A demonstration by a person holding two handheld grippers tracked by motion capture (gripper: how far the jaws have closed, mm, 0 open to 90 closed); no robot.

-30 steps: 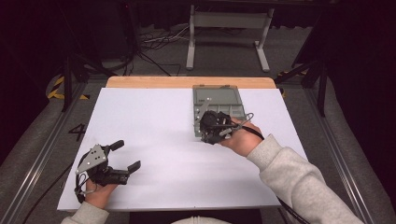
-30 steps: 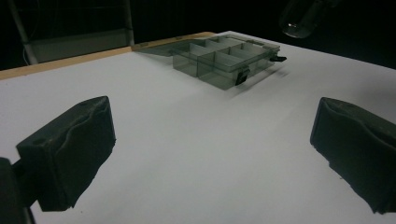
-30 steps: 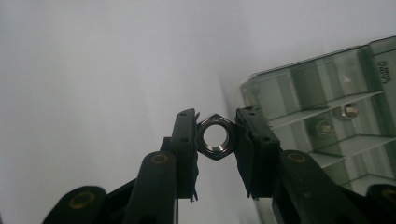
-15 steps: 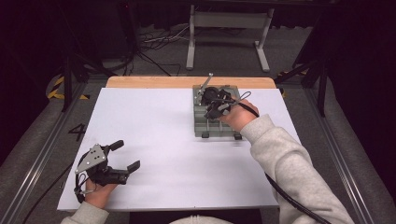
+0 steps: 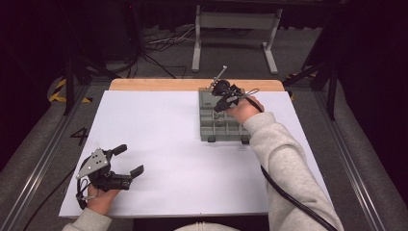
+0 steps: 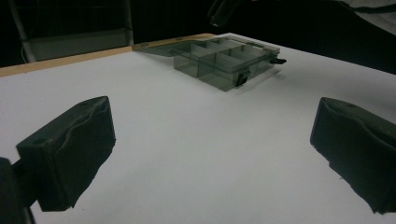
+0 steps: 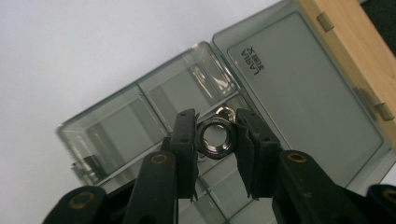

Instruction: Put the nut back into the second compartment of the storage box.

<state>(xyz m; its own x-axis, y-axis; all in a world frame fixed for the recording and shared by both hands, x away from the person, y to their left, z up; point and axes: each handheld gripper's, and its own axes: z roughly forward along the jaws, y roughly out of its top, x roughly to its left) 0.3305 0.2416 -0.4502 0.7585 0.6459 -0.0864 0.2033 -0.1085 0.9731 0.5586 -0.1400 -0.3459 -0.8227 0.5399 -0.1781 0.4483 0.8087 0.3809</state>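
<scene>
A smoky grey compartment box lies open at the table's far right, its lid flat against the wooden edge. Over the box's far end my right gripper is shut on a shiny metal nut, which I see pinched between its two black pads. A second small metal piece lies in the compartment right behind the nut. Near the front left corner my left gripper rests in a hand with its jaws wide apart and nothing between them. The box lies well ahead of the left gripper.
A white sheet covers the table, with a wooden strip along the far edge. A metal stand and cables lie on the floor beyond. A cable trails from the right gripper along the grey sleeve.
The right gripper has moved from the box's near end to its far end, toward the wooden edge, still holding the nut. The left gripper has stayed put.
</scene>
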